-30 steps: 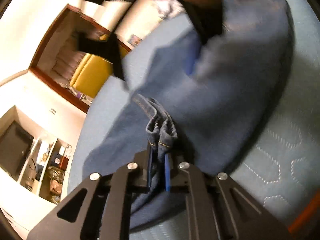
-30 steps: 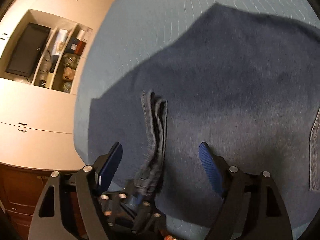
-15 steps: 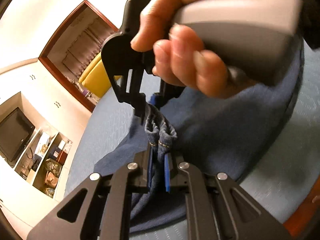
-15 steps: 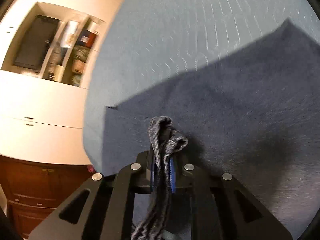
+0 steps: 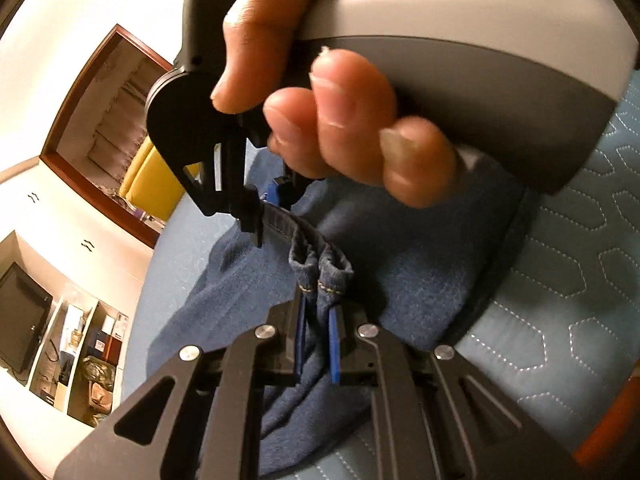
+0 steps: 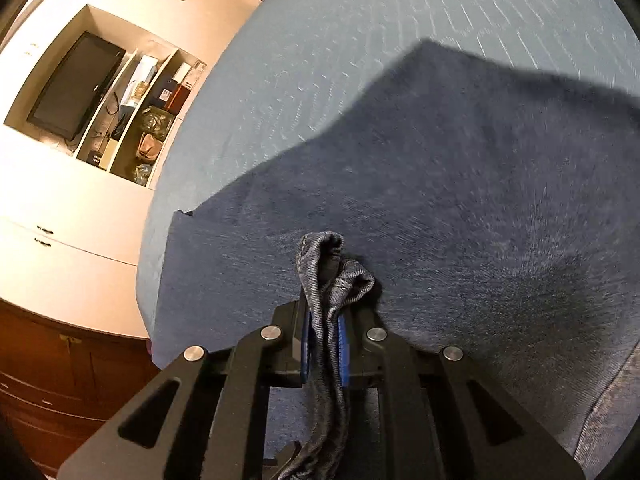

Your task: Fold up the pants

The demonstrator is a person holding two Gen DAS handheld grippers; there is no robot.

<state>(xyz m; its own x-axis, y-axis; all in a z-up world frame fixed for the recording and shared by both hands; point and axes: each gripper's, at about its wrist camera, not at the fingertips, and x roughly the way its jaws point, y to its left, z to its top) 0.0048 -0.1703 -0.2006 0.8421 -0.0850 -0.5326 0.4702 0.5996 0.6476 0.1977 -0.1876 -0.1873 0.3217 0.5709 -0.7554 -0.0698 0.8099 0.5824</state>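
Observation:
Dark blue denim pants [image 5: 420,264] lie spread on a light blue quilted bed [image 5: 568,264]. My left gripper [image 5: 318,340] is shut on a bunched hem edge of the pants [image 5: 322,270]. In the left wrist view a person's hand [image 5: 340,128] holds the other tool close above, its black fingers [image 5: 248,216] pinching the same hem a little farther along. In the right wrist view my right gripper [image 6: 324,344] is shut on a folded hem of the pants [image 6: 332,276], with the rest of the pants [image 6: 460,200] spread beyond on the bed [image 6: 360,40].
A white cabinet with a dark screen [image 6: 76,88] and cluttered shelves [image 6: 140,120] stands left of the bed. Brown wooden drawers [image 6: 48,392] sit below it. A wood-framed opening with a yellow seat [image 5: 148,184] lies beyond the bed's far edge.
My right gripper went from wide open around the hem to shut on it and lifted it. The hand with the right tool came in close over my left gripper, which stayed shut on the hem.

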